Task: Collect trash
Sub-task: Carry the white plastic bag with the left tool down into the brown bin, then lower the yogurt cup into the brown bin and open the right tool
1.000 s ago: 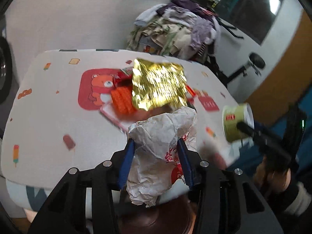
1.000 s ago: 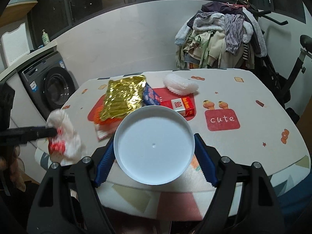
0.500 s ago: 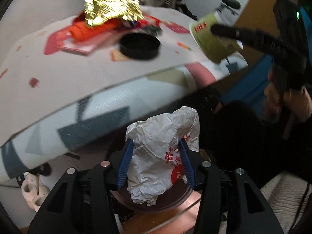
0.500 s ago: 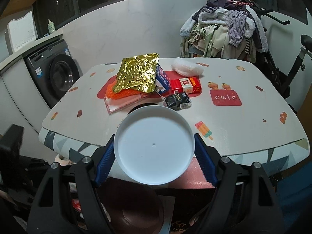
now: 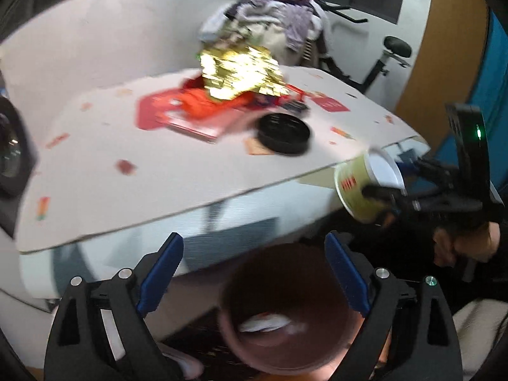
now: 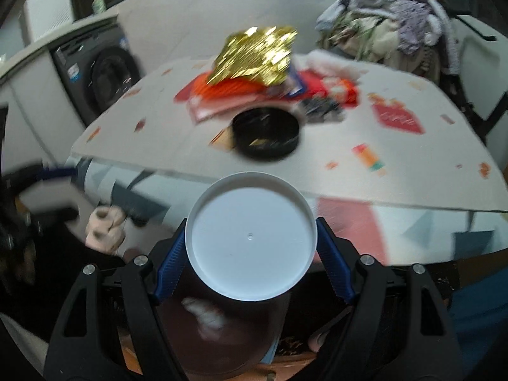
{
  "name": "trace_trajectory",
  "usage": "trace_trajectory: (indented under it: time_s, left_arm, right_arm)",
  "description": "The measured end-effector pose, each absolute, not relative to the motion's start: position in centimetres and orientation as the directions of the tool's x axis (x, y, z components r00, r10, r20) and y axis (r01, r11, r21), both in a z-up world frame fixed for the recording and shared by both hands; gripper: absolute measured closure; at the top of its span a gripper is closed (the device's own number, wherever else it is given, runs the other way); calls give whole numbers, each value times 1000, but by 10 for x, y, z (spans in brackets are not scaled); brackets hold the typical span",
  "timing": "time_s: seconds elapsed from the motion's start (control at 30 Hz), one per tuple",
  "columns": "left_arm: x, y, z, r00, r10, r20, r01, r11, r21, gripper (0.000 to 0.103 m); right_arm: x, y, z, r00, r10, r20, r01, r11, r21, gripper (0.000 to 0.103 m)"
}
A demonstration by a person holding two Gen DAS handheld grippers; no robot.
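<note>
My left gripper [image 5: 254, 273] is open and empty above a brown bin [image 5: 285, 311] on the floor. Crumpled white paper [image 5: 270, 322] lies inside the bin; it also shows in the right wrist view [image 6: 203, 312]. My right gripper [image 6: 250, 247] is shut on a paper cup [image 6: 250, 236], seen from its white base, held above the bin [image 6: 222, 333]. The left wrist view shows the cup [image 5: 368, 187] as yellow-green, off the table's front edge. On the table [image 5: 95, 184] lie a gold foil bag [image 5: 241, 73], a black lid [image 5: 284, 133] and red wrappers [image 5: 203, 111].
A washing machine [image 6: 98, 76] stands left of the table. A heap of clothes [image 6: 390, 22] and an exercise bike [image 5: 381, 60] are behind it. The person's hand [image 5: 470, 241] holds the right gripper's handle. A drape hangs over the table's front edge [image 6: 349, 222].
My left gripper opened and let the crumpled paper drop into the bin. The right gripper moved the cup lower, off the table's edge and over the bin.
</note>
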State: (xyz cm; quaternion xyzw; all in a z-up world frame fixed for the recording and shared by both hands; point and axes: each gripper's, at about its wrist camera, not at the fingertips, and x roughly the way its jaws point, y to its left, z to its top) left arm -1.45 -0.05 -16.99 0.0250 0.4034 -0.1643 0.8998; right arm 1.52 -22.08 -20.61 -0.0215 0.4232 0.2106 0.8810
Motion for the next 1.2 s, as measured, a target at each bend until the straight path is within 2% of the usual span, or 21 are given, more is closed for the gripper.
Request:
trace_trajectory:
  time_s: [0.17,0.3,0.43,0.97,1.03,1.1,1.2]
  left_arm:
    - [-25,42,-168,692,-202,-693,211,975,-74,14]
    - [-34,64,-174,736,-143,-662,125,989,-74,14]
    - [-33,68,-191,715,-111,-690,87,994,-71,13]
    - [-27,72,-201,687,-126,-716,73,992,-104,13]
    - [-27,71,-202,685,-126,-717,74,992,-103,13]
    - [-26,71,-202,685,-127,-718,77,992,-103,13]
    - [-26,70,-202,684,-129,-718,80,992,-101,13]
  right_arm:
    - [8,-187,-232,454,418,-787,-481,858,178,27]
    - [1,-157,-254,372,422,-827,-573,805,153,27]
    - [0,-136,-277,294,400,-868,-624,768,142,28]
    - [12,-124,-309,200,337,-920,-598,786,158,27]
    - [12,-123,-309,201,338,-920,-594,789,160,25]
    - [13,-125,-308,211,336,-918,-586,795,157,14]
    - [14,-127,-303,232,350,-908,-587,794,157,11]
